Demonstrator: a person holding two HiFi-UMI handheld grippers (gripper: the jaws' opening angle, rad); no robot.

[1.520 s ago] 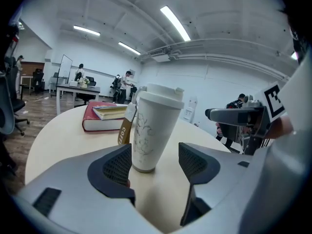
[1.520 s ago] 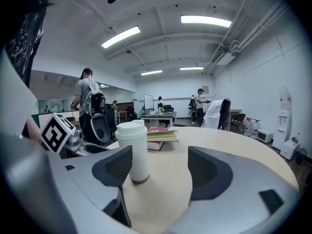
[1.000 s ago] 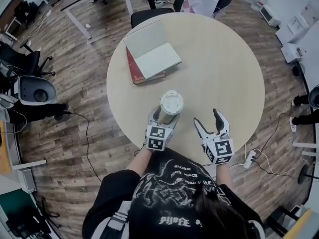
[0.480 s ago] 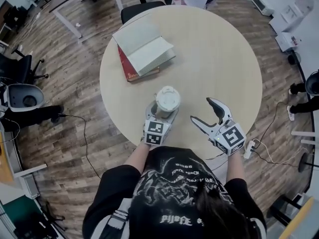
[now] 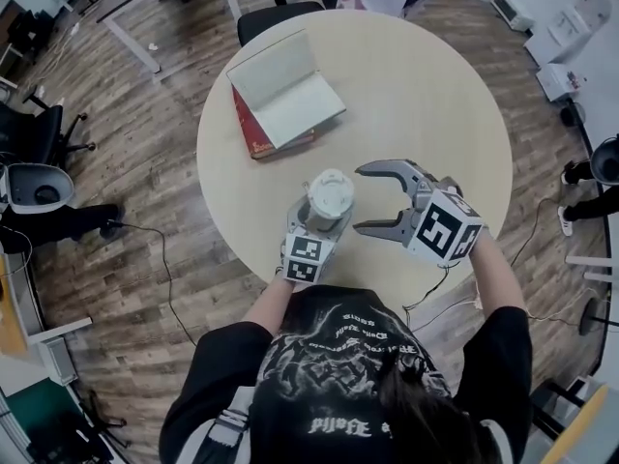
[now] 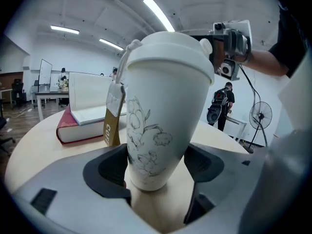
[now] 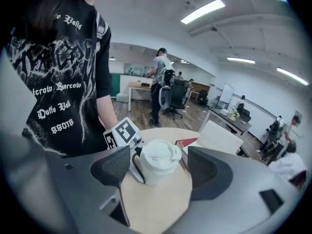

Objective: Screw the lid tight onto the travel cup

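A white travel cup (image 5: 329, 193) with its white lid (image 6: 168, 52) on top stands near the round table's front edge. My left gripper (image 5: 317, 225) is shut on the cup's lower wall (image 6: 161, 121), and both pads lie against it. Its jaws have just been opening a little, with the cup between them. A brown paper tag (image 6: 112, 126) hangs from the lid. My right gripper (image 5: 358, 199) is raised just right of the cup and points at it. Its jaws have just been opening and hold nothing. In the right gripper view the lid (image 7: 158, 155) shows beyond the wide gap.
A red book with an open white book on it (image 5: 285, 104) lies at the table's (image 5: 426, 95) back left. A dark chair (image 5: 280, 17) stands behind the table. Cables run over the wooden floor on both sides.
My right gripper has swung up and leftward from the table's front right and rolled over, so it now faces the cup from the right. The left gripper and cup have stayed put.
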